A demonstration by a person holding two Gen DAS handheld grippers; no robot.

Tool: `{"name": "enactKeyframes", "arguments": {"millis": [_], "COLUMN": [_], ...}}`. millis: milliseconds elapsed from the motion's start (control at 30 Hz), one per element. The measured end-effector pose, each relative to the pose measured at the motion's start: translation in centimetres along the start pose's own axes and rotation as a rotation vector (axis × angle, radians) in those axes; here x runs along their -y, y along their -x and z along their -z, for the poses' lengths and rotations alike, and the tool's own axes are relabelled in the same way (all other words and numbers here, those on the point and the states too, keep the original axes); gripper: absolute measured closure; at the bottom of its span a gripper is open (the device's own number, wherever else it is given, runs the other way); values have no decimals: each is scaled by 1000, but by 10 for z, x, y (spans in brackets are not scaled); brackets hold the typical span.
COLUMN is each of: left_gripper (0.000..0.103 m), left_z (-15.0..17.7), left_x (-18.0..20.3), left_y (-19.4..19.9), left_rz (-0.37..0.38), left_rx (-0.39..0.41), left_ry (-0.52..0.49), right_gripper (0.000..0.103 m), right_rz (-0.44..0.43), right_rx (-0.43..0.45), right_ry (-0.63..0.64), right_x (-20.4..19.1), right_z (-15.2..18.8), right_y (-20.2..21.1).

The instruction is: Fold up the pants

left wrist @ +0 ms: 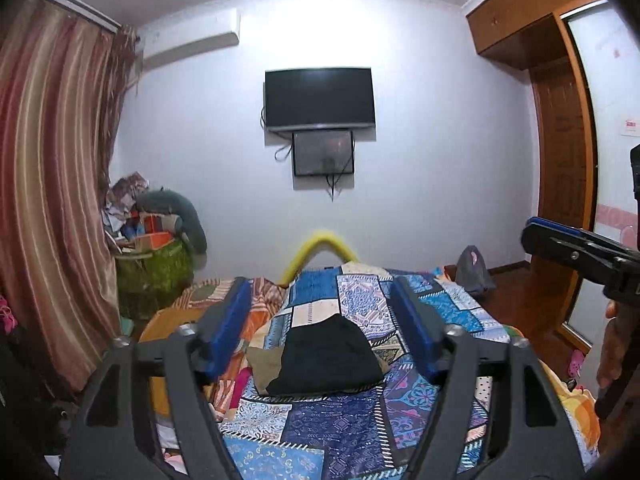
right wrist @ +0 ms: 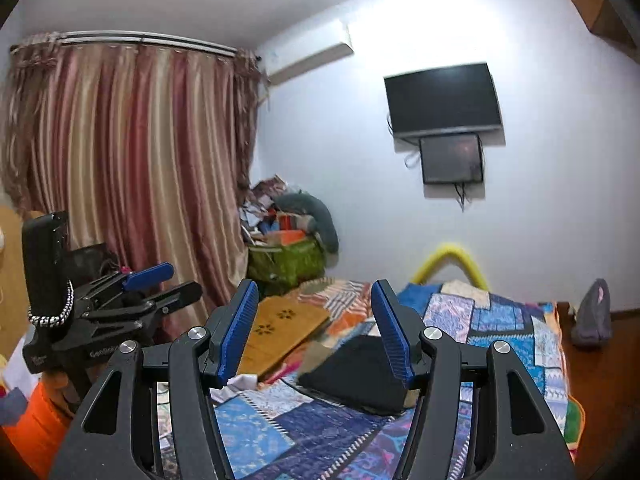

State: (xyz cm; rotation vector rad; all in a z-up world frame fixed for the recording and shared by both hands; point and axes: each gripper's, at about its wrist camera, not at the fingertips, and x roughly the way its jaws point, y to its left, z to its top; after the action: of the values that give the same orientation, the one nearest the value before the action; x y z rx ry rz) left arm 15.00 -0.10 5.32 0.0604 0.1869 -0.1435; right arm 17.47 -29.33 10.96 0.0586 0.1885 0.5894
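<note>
Left gripper (left wrist: pixel 320 320): jaws spread wide, empty, raised level above the bed. Right gripper (right wrist: pixel 314 328): jaws likewise spread, empty, raised at similar height, beside the left one. Two grippers, four blue pads (left wrist: pixel 412 328). One pair of black pants (left wrist: pixel 330 360), folded into a compact stack, lies on the patchwork bedspread (left wrist: pixel 328 432) ahead of both grippers, apart from them. One tan cloth (left wrist: pixel 262 364) lies touching the stack's left side. Two dark screens (left wrist: pixel 320 98) hang on the far wall.
</note>
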Motion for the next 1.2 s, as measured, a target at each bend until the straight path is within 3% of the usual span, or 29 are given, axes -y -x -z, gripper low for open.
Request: {"name": "enactKeyframes", "arguments": {"millis": [33, 133, 300, 433, 500, 533, 1200], "left_gripper": [18, 15, 3, 1, 1, 1, 1], "left_z": [2, 8, 17, 23, 26, 27, 38], "left_x": [0, 5, 11, 12, 12, 12, 5], "left_y": [6, 23, 40, 47, 49, 49, 38], "left_rz": [0, -10, -16, -15, -12, -10, 9], "left_rx": [13, 39, 80, 99, 107, 107, 70], "left_ry": [5, 11, 8, 10, 14, 16, 60], "right_gripper": [48, 47, 24, 14, 2, 0, 0], "right_rz": [2, 17, 73, 93, 105, 104, 124], "right_rx": [9, 24, 51, 70, 73, 74, 57], "right_ry": [4, 26, 58, 40, 38, 38, 60], "right_x": [-2, -12, -25, -28, -27, -26, -29], "right_z": [2, 11, 25, 28, 29, 28, 39], "right_y": [1, 8, 11, 17, 18, 17, 24]}}
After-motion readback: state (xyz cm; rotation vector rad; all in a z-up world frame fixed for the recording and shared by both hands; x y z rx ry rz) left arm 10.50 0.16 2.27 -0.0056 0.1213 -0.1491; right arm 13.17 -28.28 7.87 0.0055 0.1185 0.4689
